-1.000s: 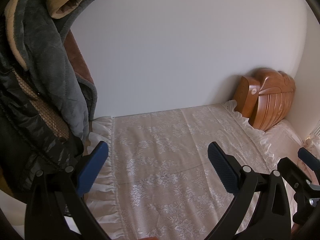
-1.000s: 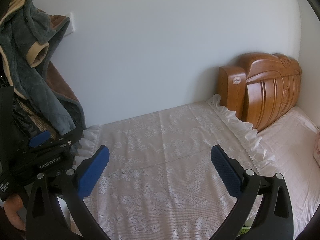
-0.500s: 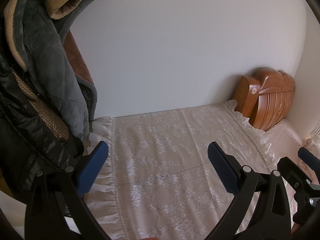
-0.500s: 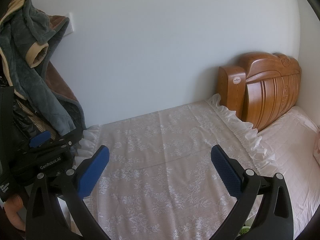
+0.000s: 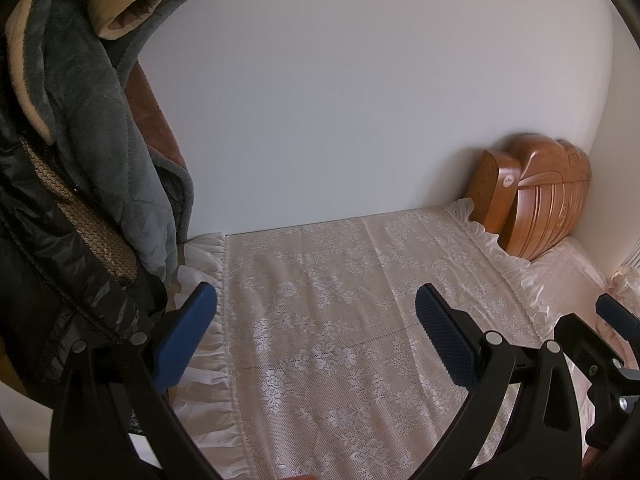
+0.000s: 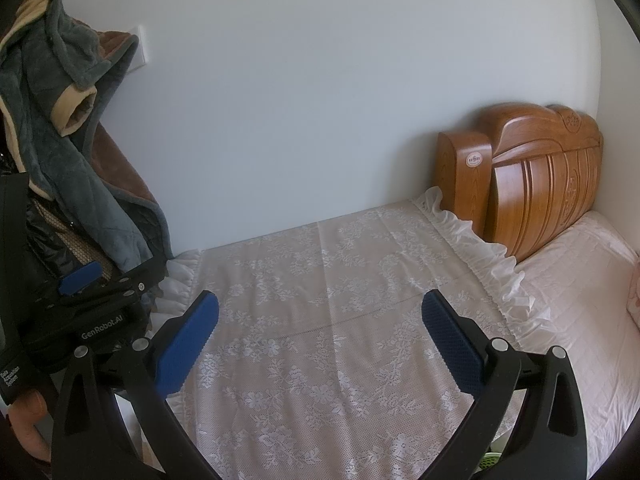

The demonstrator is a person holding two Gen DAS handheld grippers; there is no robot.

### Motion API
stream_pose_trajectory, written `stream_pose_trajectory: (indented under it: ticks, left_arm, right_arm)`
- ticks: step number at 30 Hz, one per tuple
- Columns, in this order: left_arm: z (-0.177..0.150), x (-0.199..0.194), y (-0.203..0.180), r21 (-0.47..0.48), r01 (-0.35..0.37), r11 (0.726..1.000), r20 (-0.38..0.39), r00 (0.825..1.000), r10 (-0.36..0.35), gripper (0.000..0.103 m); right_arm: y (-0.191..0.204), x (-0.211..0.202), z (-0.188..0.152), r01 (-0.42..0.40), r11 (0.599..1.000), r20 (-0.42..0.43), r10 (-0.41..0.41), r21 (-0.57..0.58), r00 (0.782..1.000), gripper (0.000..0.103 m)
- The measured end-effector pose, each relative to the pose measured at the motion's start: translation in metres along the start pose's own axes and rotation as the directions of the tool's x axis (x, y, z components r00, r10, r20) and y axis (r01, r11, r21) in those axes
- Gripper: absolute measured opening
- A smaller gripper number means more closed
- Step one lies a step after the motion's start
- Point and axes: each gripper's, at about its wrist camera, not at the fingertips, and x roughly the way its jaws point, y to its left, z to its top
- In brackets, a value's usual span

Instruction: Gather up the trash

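Observation:
No trash shows in either view. My left gripper is open and empty, held above a surface covered with a white lace cloth. My right gripper is open and empty above the same lace cloth. The right gripper's blue fingers show at the right edge of the left wrist view. The left gripper's body shows at the left of the right wrist view. A small green object peeks out under the right finger at the bottom; I cannot tell what it is.
Dark grey and black coats hang at the left, close to the left gripper. A carved wooden headboard stands at the right against the white wall. A pink bed lies beside the lace-covered surface.
Both views have shifted very slightly; the grippers stay open and empty over the lace cloth.

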Motion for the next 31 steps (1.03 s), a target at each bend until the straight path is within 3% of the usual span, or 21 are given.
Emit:
stream_pose_trajectory:
  ticks: [22, 31]
  left_arm:
    - [0.0027, 0.0023, 0.0, 0.025, -0.002, 1.0, 0.017, 1.0, 0.001, 0.095]
    - [0.0045, 0.0069, 0.0051, -0.013, 0.013, 1.0, -0.005, 1.0, -0.013, 0.095]
  right_arm:
    - [0.0003, 0.0016, -0.0002, -0.002, 1.0, -0.005, 0.002, 0.004, 1.0, 0.101]
    - [0.0009, 0.0025, -0.0006, 0.001, 1.0, -0.005, -0.001, 0.008, 1.0, 0.101]
